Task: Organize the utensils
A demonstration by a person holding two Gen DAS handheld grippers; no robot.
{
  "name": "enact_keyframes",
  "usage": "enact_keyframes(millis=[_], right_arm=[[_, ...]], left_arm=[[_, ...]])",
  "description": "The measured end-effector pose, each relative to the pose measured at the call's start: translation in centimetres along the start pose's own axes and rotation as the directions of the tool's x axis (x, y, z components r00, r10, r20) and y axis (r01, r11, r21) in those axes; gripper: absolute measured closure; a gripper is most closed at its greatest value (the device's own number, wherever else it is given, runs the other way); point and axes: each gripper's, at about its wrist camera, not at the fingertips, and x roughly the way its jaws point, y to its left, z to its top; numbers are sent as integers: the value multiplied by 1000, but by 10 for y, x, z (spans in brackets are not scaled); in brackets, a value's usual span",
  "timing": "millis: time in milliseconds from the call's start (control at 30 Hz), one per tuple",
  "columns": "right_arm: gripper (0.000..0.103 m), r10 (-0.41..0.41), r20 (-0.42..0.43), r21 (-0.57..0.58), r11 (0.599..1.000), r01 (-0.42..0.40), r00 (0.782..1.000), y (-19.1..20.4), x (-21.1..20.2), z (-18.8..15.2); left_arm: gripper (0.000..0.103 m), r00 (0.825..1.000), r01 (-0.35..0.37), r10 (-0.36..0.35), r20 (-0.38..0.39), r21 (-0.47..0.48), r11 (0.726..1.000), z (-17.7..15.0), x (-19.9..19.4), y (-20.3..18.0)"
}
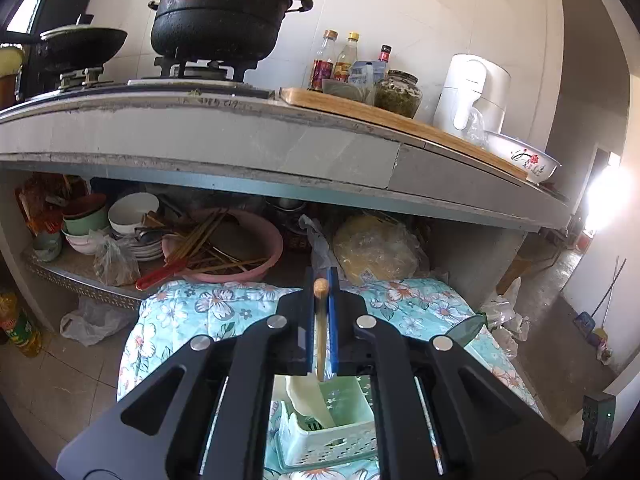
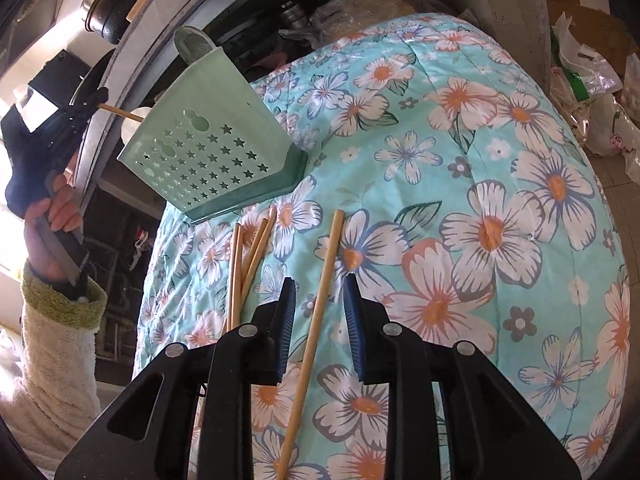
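My left gripper [image 1: 321, 304] is shut on the wooden handle of a white spatula [image 1: 320, 320], its pale head down inside the green utensil holder [image 1: 332, 428]. In the right wrist view the holder [image 2: 208, 148] stands on the floral cloth [image 2: 480, 160], with the left gripper [image 2: 60, 120] and the spatula handle [image 2: 120, 113] above its rim. My right gripper [image 2: 320, 320] is open, its fingers either side of one wooden chopstick [image 2: 316, 320] lying on the cloth. Several more chopsticks [image 2: 244, 264] lie just left of it.
A counter with a stove, black pot [image 1: 220, 16], bottles and a cutting board [image 1: 400, 116] runs across the back. The shelf below holds bowls, a pink basin [image 1: 240, 248] with chopsticks and bags. Plastic bags [image 2: 592, 100] lie on the floor at right.
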Motion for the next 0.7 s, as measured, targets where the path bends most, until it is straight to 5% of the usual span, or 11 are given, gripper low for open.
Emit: enact_keyframes(millis=[367, 700], right_arm=[[85, -56, -57, -8, 998, 56, 997, 2, 49, 8], [96, -12, 22, 6, 1000, 12, 1000, 5, 22, 12]], left_arm=[[98, 993, 29, -35, 112, 54, 998, 22, -61, -21], [98, 975, 118, -132, 178, 84, 989, 37, -98, -47]])
